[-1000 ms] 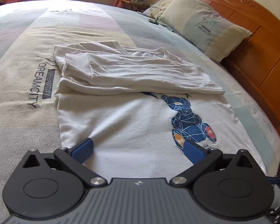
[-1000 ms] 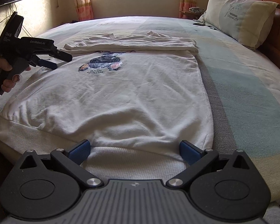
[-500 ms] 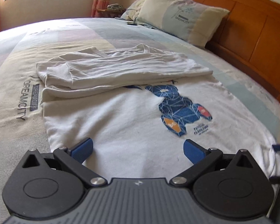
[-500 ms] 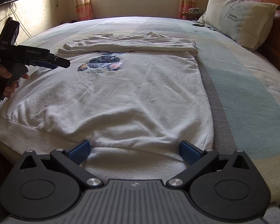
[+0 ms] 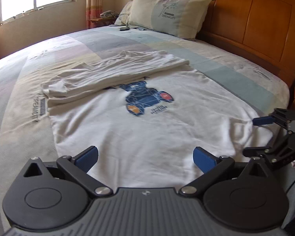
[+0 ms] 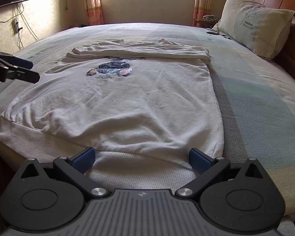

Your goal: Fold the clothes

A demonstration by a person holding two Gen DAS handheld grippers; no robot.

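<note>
From the left wrist camera, the left gripper (image 5: 145, 157) is wide open with nothing between its blue pads, and it hangs just above the near side of the white sweatshirt (image 5: 147, 129). The sweatshirt lies flat on the bed (image 5: 236, 68), its blue bear print (image 5: 147, 98) facing up and its sleeves folded across the top part. A second ago this camera looked along the bed toward the far wall; it has swung round since then, so now the window (image 5: 35, 0), the pillow (image 5: 167, 11) and the wooden headboard (image 5: 255, 15) show much more. The right gripper (image 5: 261, 135) has come into sight at the right edge, near the bottom band of the sweatshirt. From the right wrist camera, the right gripper (image 6: 141, 160) is wide open too, holding nothing, with the sweatshirt's ribbed hem (image 6: 139, 169) lying between its pads; this view has hardly changed. The left gripper (image 6: 23, 68) has slid lower and further toward the left edge, and the hand holding it is now almost out of sight
</note>
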